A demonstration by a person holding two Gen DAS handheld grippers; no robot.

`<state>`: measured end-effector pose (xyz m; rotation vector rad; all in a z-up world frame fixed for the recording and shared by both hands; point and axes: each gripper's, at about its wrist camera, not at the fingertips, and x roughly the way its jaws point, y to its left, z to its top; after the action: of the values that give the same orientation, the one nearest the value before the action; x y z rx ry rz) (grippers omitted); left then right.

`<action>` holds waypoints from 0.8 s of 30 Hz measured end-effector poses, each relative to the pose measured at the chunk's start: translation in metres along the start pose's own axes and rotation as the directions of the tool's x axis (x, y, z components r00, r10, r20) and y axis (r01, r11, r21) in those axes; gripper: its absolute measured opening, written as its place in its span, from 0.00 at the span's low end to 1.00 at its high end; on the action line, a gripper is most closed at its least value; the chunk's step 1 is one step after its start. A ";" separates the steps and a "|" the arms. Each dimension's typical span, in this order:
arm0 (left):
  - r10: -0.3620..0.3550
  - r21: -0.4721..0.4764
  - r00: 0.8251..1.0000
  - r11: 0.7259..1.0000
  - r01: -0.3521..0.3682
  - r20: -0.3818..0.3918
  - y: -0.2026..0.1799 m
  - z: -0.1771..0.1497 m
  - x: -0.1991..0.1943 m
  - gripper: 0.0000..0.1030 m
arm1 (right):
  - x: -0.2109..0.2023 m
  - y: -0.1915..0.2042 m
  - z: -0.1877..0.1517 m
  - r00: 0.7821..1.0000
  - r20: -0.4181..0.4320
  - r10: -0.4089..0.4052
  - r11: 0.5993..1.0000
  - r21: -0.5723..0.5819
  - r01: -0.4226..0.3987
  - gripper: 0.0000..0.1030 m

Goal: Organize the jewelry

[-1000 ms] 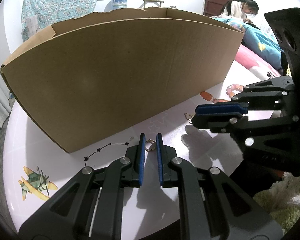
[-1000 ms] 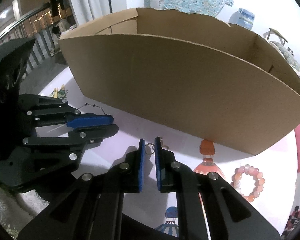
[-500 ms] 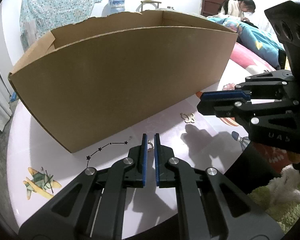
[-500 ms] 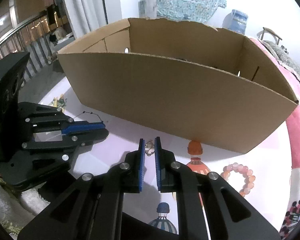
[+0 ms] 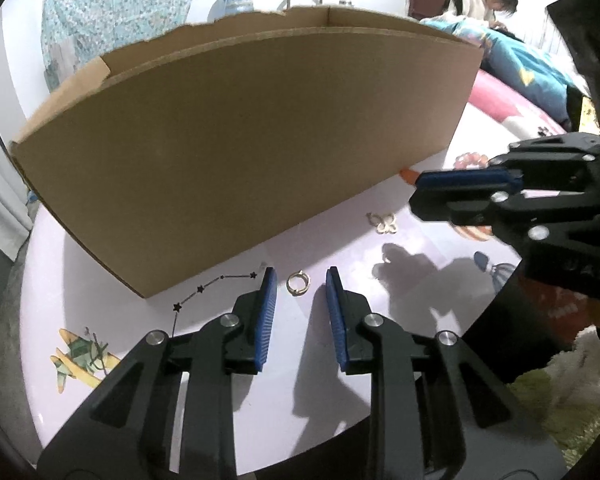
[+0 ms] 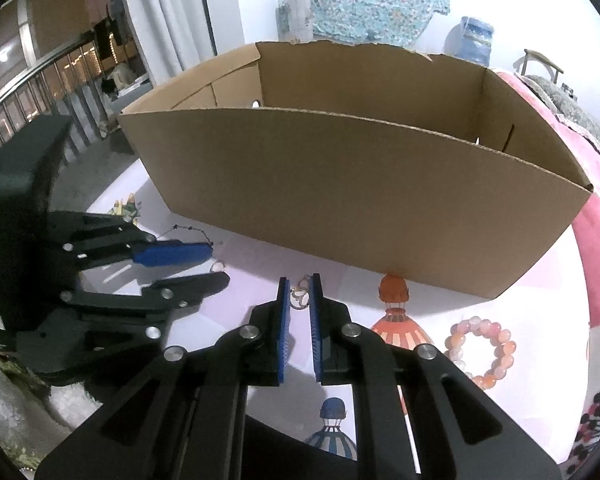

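Okay, my left gripper (image 5: 301, 282) is opening around the ring (image 5: 298, 282) on the table (image 5: 260, 400), right gripper (image 6: 299, 292) nearly closed, pinching the butterfly earring (image 6: 300, 295); I'd recentre, squeeze, then lift into the cardboard box (image 5: 240, 140)

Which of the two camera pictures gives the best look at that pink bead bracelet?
The right wrist view: there the whole bead bracelet lies in plain sight on the table, right of the fingers. In the left wrist view only a few beads peek out behind the right gripper.
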<state>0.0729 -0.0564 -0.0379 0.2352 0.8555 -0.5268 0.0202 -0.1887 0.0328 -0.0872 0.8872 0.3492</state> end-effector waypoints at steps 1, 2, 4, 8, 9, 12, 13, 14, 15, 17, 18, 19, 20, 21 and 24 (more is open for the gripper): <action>0.000 0.002 1.000 1.000 0.000 -0.001 0.000 0.001 0.001 0.23 | 0.000 0.000 0.000 1.000 0.002 0.000 1.000 0.002 0.000 0.09; 0.001 0.010 1.000 1.000 -0.001 -0.004 0.000 0.001 0.001 0.23 | 0.000 -0.001 -0.001 1.000 0.004 -0.001 1.000 0.005 0.001 0.09; 0.008 0.025 1.000 1.000 -0.008 -0.008 -0.001 0.002 0.002 0.22 | -0.001 -0.002 -0.001 1.000 0.007 -0.001 1.000 0.013 0.000 0.09; 0.018 0.028 1.000 0.999 -0.017 -0.010 -0.004 0.003 0.002 0.13 | -0.001 -0.004 -0.003 1.000 0.010 0.000 1.000 0.018 0.000 0.09; 0.023 0.026 1.000 0.999 -0.023 -0.010 -0.003 0.003 0.002 0.12 | -0.002 -0.004 -0.003 1.000 0.011 -0.001 1.000 0.019 0.000 0.09; 0.035 0.037 0.999 0.999 -0.035 -0.009 -0.006 0.002 0.002 0.10 | -0.004 -0.005 -0.003 1.000 0.017 -0.004 1.000 0.024 0.003 0.09; 0.038 0.041 0.999 0.998 -0.038 -0.007 -0.007 0.002 0.002 0.10 | -0.004 -0.006 -0.003 1.000 0.020 -0.005 1.000 0.026 0.005 0.09; 0.039 0.044 0.999 0.998 -0.039 -0.005 -0.008 0.002 0.001 0.09 | -0.005 -0.006 -0.003 1.000 0.021 -0.006 1.000 0.027 0.005 0.09; 0.043 0.046 0.999 0.998 -0.043 -0.001 -0.009 0.001 0.001 0.09 | -0.005 -0.006 -0.004 1.000 0.023 -0.007 1.000 0.029 0.006 0.09; 0.046 0.051 0.999 0.998 -0.046 0.009 -0.010 0.000 -0.001 0.02 | -0.007 -0.005 -0.004 1.000 0.028 -0.009 1.000 0.029 0.009 0.09; 0.041 0.052 0.999 0.998 -0.042 0.012 -0.010 0.000 -0.002 0.00 | -0.008 -0.005 -0.004 0.999 0.031 -0.010 1.000 0.029 0.009 0.09; 0.044 0.049 0.999 0.998 -0.045 0.010 -0.010 -0.001 -0.001 0.00 | -0.009 -0.004 -0.003 0.999 0.034 -0.010 1.000 0.029 0.009 0.09; 0.046 0.048 0.999 0.998 -0.046 0.008 -0.010 -0.001 -0.001 0.00 | -0.010 -0.004 -0.003 0.999 0.037 -0.011 1.000 0.028 0.010 0.09; 0.047 0.049 0.999 0.998 -0.047 0.011 -0.009 -0.002 -0.001 0.00 | -0.010 -0.003 -0.003 0.999 0.038 -0.012 1.000 0.027 0.011 0.09; 0.049 0.044 0.999 0.998 -0.049 0.011 -0.008 -0.001 -0.002 0.00 | -0.012 -0.002 -0.004 0.999 0.038 -0.013 1.000 0.026 0.012 0.09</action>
<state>0.0668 -0.0616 -0.0369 0.2934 0.8274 -0.5009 0.0109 -0.1941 0.0389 -0.0625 0.8527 0.3268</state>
